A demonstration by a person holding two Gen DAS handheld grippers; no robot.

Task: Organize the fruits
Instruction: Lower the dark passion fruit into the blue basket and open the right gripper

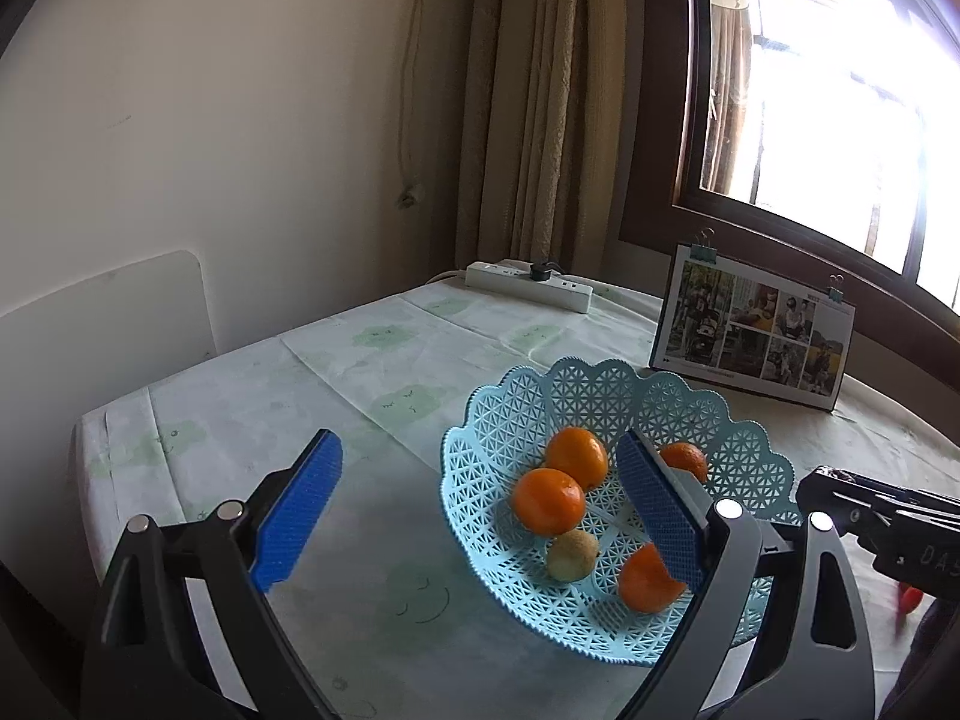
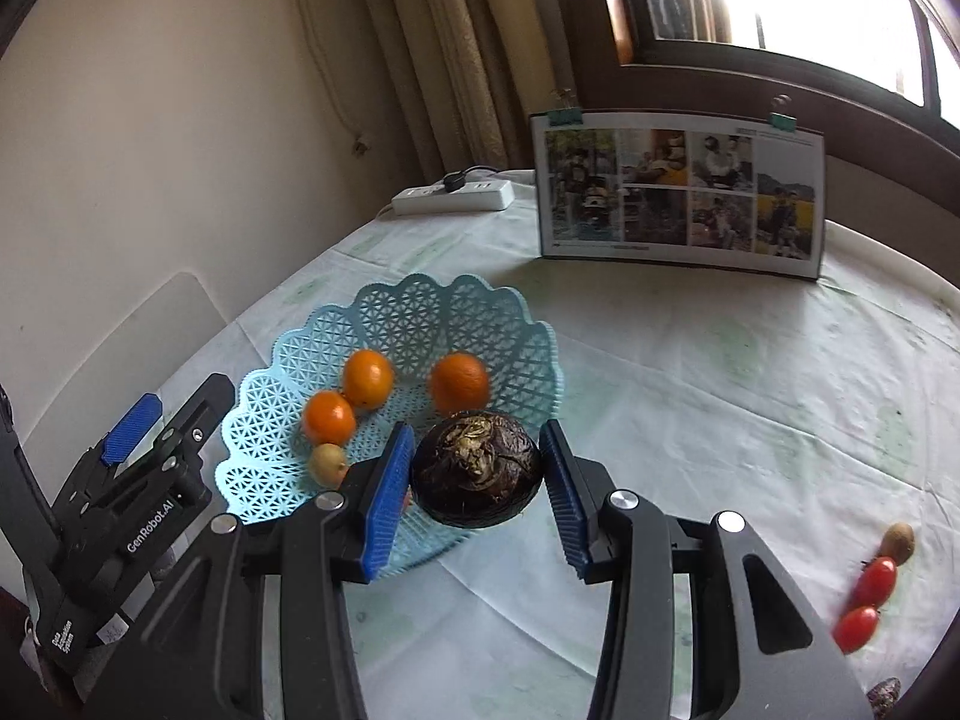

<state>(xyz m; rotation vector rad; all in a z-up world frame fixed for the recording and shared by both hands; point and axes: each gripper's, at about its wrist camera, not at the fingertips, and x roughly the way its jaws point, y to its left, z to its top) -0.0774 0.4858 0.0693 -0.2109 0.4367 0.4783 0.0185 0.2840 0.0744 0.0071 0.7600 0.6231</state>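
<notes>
We hold the right gripper (image 2: 480,492) above the near rim of the light-blue lattice fruit basket (image 2: 384,324), its jaws pinching a dark, wrinkled, roundish fruit (image 2: 477,468) between the blue pads; it may be an avocado, though the glare leaves us unsure. The left gripper (image 1: 474,516) hangs over the basket's left edge with its jaws spread wide and nothing between them. In the basket we see four oranges; the left wrist view shows them best, one (image 1: 549,501) beside another (image 1: 577,457), a third (image 1: 684,461) behind the blue pad and a fourth (image 1: 647,579) nearest us. A small yellowish-brown fruit (image 1: 571,555) lies among them. Near the right edge of the tabletop (image 2: 720,390) lie two cherry tomatoes (image 2: 876,582) and another small brown fruit (image 2: 898,542), close together. A photo board (image 2: 681,195) and a white power strip (image 2: 453,197) stand along the far edge.
</notes>
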